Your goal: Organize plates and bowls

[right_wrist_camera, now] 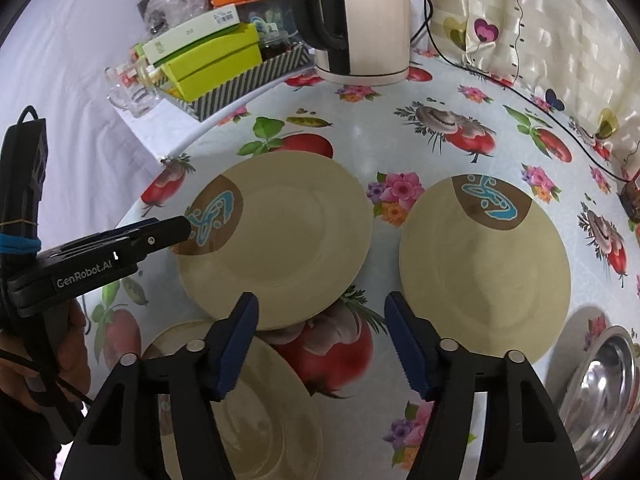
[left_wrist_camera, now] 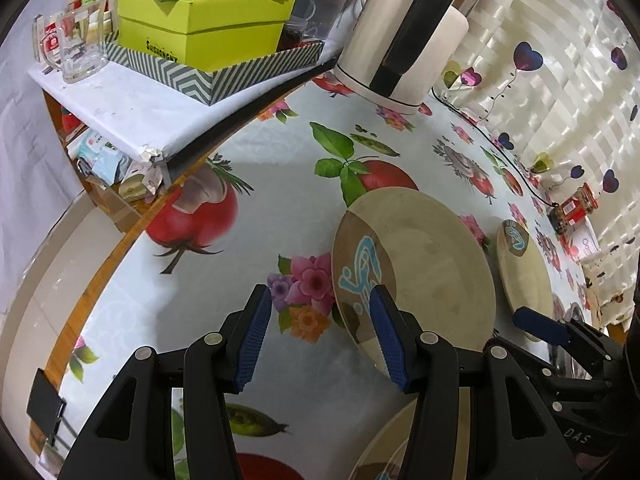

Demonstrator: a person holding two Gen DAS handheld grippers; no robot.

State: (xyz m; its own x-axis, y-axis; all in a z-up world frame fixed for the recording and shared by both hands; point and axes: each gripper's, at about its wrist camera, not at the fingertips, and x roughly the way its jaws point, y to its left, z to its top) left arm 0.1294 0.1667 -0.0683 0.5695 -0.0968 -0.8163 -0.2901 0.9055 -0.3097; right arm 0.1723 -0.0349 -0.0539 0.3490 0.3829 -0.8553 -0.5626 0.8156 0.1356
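Your left gripper [left_wrist_camera: 320, 336] and right gripper [right_wrist_camera: 322, 344] both stand with fingers apart. Three beige plates, including the middle plate [right_wrist_camera: 280, 240], bear brown patches with blue motifs.

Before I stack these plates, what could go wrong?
1. The left gripper is open at the middle plate's rim; the plate lies flat, so a finger may push it instead of getting under.
2. That plate overlaps the near plate; lifting could drag it.
3. The steel bowl sits close to the right plate.
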